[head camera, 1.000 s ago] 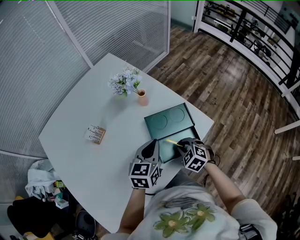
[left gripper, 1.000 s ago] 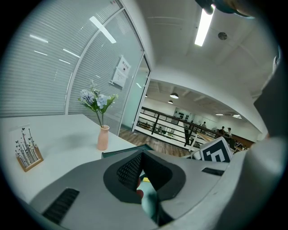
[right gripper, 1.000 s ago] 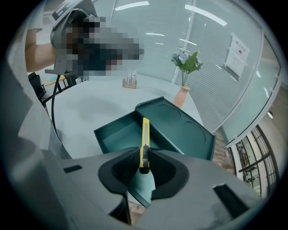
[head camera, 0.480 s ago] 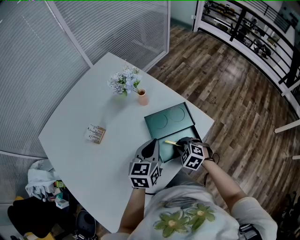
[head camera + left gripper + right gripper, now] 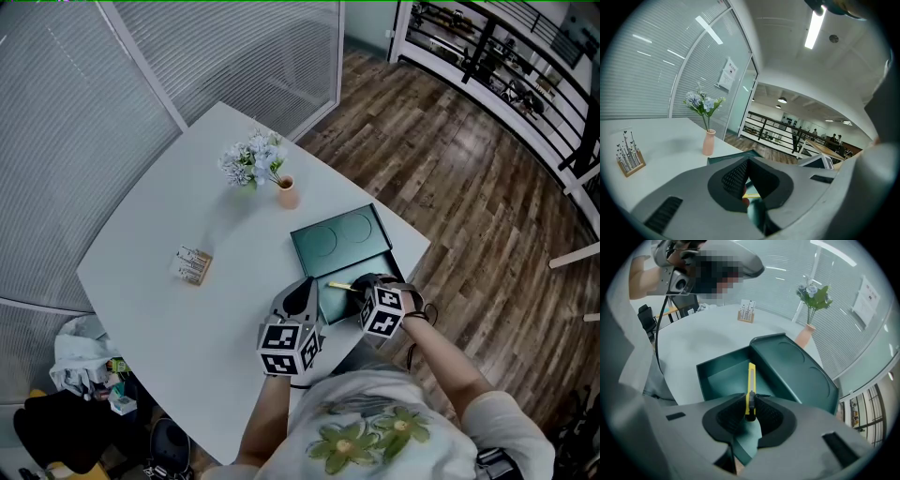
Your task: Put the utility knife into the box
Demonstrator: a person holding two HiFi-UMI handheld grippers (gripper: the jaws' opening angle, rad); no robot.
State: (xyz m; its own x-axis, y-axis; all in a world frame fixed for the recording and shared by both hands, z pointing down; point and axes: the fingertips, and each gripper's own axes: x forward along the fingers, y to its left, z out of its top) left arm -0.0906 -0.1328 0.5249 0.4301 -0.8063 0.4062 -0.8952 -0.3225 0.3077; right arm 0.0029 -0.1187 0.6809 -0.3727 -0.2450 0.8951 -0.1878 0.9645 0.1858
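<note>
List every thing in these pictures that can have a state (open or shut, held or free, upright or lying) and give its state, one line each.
Box: open, lid swung back.
Utility knife: held, pointing over the open box, not yet released.
Right gripper: shut on the utility knife.
Left gripper: shut, nothing seen between the jaws.
Vase: upright, flowers in it.
Card stand: upright on the table, free.

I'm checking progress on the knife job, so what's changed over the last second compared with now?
The right hand-held gripper, shut on the slim yellow utility knife, edged slightly left in the head view, further over the open dark green box. Nothing was grabbed or released. The left hand-held gripper, pink flower vase and small wooden card stand stayed put.
</note>
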